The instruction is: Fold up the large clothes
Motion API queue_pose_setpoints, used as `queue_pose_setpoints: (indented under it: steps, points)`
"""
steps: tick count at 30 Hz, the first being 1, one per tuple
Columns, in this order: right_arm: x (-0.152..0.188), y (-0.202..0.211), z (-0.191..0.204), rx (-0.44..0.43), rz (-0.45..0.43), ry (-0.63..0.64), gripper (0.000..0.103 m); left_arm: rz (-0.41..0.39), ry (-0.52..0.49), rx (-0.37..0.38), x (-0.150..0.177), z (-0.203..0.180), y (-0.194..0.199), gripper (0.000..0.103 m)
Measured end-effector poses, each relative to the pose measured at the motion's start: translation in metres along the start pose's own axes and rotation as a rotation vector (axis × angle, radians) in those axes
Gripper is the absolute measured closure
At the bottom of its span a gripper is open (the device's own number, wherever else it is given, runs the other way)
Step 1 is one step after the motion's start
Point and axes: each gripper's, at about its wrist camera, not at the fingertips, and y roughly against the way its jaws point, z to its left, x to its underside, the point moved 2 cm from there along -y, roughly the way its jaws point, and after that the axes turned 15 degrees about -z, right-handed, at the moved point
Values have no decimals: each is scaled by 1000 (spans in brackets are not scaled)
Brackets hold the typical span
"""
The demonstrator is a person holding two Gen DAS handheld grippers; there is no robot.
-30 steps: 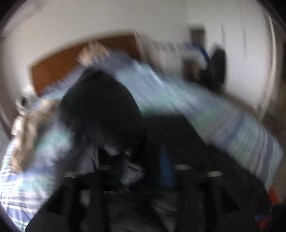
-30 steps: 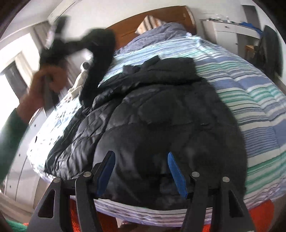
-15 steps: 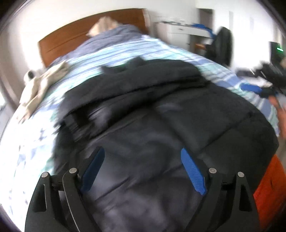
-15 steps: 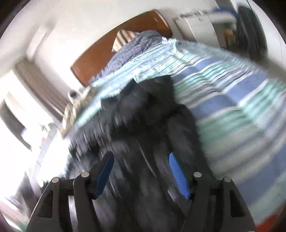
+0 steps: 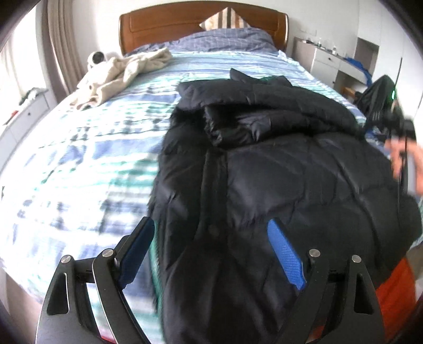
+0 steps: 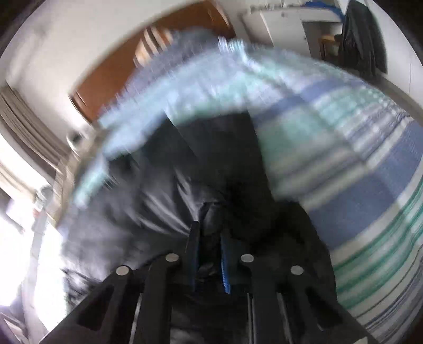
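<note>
The left gripper (image 5: 211, 254) is held spread above the near hem of the black padded coat (image 5: 277, 169). The right gripper (image 6: 208, 254) is pinched on a fold of that coat. The coat is spread on the striped bedcover (image 5: 87, 148); a beige garment (image 5: 124, 68) is seen beyond, near the wooden headboard (image 5: 169, 21).

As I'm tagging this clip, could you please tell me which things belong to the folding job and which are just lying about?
Job: black quilted puffer coat; right gripper, shut on it; left gripper, open.

Lying about: cream fleece garment; striped cushion; striped blue-green bedspread.
</note>
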Motion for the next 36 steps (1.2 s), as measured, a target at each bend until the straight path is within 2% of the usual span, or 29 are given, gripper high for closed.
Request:
queue_pose_setpoints:
  steps: [1, 2, 4, 6, 7, 8, 10, 12, 13, 14, 15, 16, 18, 23, 26, 30, 33, 35, 36]
  points:
    - [3, 1, 0, 3, -4, 4, 79, -8, 0, -10, -10, -1, -8, 15]
    - [1, 10, 3, 22, -33, 19, 66, -31, 2, -23, -26, -4, -18, 15]
    - [-6, 30, 7, 64, -110, 47, 49, -72, 12, -30, -54, -6, -34, 15]
    - [-21, 60, 18, 66, -247, 86, 49, -106, 19, -30, -86, -10, -62, 15]
    - [-27, 70, 27, 45, -291, 116, 49, -115, 16, -32, -99, -13, -76, 15]
    - [-34, 76, 41, -12, -318, 151, 49, -121, 6, -32, -111, -17, -92, 15]
    - [-41, 69, 60, -107, -288, 200, 49, -130, -42, -23, -132, -31, -127, 18]
    - [-42, 42, 68, -149, -212, 209, 49, -105, -66, -16, -136, -41, -159, 20]
    - [-38, 26, 67, -154, -169, 208, 49, -65, -57, -17, -132, -43, -175, 20]
    - [-31, 4, 66, -155, -93, 203, 50, 14, -28, -26, -120, -42, -199, 20]
    - [-16, -29, 57, -142, 35, 183, 54, 64, -7, -25, -111, -40, -213, 20]
    - [-9, -45, 51, -148, 69, 165, 54, 88, 27, -16, -99, -37, -224, 19]
    - [1, -55, 48, -144, 47, 180, 54, 85, 61, -23, -89, -34, -231, 16]
    - [10, -55, 55, -107, -7, 251, 54, 91, 30, -23, -91, -37, -230, 15]
    - [14, -54, 52, -119, -26, 238, 54, 105, 42, -21, -107, -34, -209, 21]
    - [19, -49, 43, -126, -54, 233, 54, -20, 136, 16, -146, -27, -177, 22]
    - [20, -47, 42, -122, -62, 238, 54, -73, 155, -5, -175, -23, -193, 21]
    - [22, -48, 44, -122, -65, 240, 54, -51, 169, -39, -180, -19, -221, 21]
    - [22, -49, 44, -124, -66, 238, 54, -15, 179, -66, -175, -15, -242, 20]
